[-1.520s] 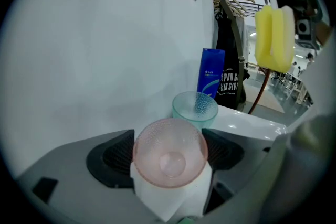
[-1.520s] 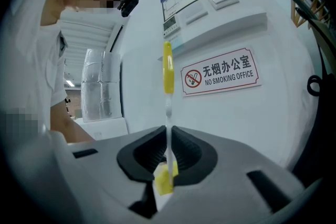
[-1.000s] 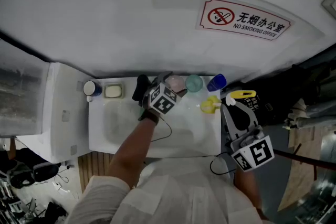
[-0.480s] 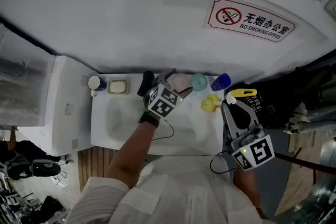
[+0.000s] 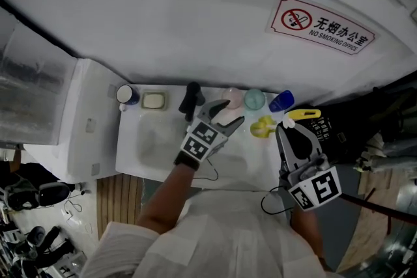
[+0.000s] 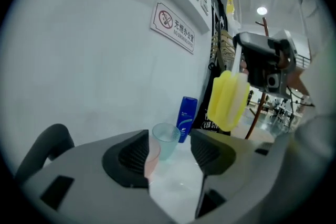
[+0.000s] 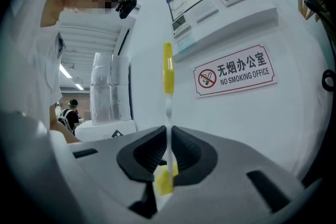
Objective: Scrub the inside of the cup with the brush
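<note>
A pink cup [image 5: 232, 96] and a teal cup [image 5: 254, 99] stand side by side at the back of the counter, beside a blue bottle [image 5: 281, 101]. My left gripper [image 5: 225, 114] hovers just in front of the pink cup. Its jaws have just been closing but stay open, with nothing between them. In the left gripper view the teal cup [image 6: 167, 139] shows beyond the gap of the left gripper [image 6: 169, 152], and the pink cup [image 6: 152, 157] is half hidden. My right gripper [image 5: 285, 125] is shut on the brush handle [image 7: 168, 113], and the brush's yellow sponge head [image 5: 262, 127] points left.
A white sink [image 5: 156, 153] lies left of the cups, with a black faucet [image 5: 192, 99], a soap dish [image 5: 154, 100] and a mug [image 5: 127, 94] along its back edge. A no-smoking sign [image 5: 322, 26] hangs on the white wall behind.
My left gripper has drawn back from the cups toward the person and risen a little, and its jaws stand narrower. The right gripper and brush have stayed put.
</note>
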{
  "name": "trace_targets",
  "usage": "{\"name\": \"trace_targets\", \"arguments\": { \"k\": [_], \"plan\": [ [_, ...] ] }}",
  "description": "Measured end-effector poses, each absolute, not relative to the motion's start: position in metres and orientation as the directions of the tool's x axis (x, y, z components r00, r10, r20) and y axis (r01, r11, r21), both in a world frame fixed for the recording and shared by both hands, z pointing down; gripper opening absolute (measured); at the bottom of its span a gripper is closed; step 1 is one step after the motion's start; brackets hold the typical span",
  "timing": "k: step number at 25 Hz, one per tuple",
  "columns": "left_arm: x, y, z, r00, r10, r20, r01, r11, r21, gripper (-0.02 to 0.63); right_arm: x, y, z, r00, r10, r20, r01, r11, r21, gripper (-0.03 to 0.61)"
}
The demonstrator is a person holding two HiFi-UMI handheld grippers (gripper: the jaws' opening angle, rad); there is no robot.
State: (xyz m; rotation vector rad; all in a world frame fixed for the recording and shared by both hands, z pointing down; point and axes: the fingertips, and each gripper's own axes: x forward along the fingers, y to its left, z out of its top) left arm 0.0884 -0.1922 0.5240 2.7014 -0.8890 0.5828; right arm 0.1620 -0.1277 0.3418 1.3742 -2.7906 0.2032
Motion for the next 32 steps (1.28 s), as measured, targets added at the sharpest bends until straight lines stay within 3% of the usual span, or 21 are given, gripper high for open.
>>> {"name": "trace_targets", "arguments": {
  "k": [4,11,15,26,29,32],
  "plan": [
    [0.086,-0.175,0.514,0.772,-0.514,0.373,-0.609,-0.767,0.204,0.081,0.154,-0.126,0.342,-0.626,-0.776,0.076,-0.779,0.617,-0.11,0.029],
    [0.074,-0.133,0.551,0.761,-0.456,0.462,-0.584,-0.791,0.182,0.035,0.14,-0.121,0.347,-0.651,-0.754,0.089,-0.758,0.642,-0.112,0.029],
    [0.055,-0.122,0.578,0.724,-0.493,0.482,-0.617,-0.775,0.135,0.034,0.131,-0.116,0.353,-0.663,-0.742,0.101,-0.748,0.654,-0.113,0.029],
    [-0.032,-0.101,0.651,0.576,-0.454,0.679,-0.724,-0.669,0.167,0.036,0.092,-0.107,0.376,-0.701,-0.699,0.144,-0.714,0.687,-0.14,0.029],
    [-0.059,-0.105,0.67,0.529,-0.443,0.724,-0.756,-0.633,0.165,0.14,0.081,-0.104,0.382,-0.708,-0.689,0.155,-0.706,0.693,-0.148,0.029],
    [-0.082,-0.112,0.686,0.49,-0.435,0.755,-0.784,-0.599,0.164,0.14,0.072,-0.102,0.388,-0.712,-0.681,0.167,-0.702,0.695,-0.156,0.03]
  ]
}}
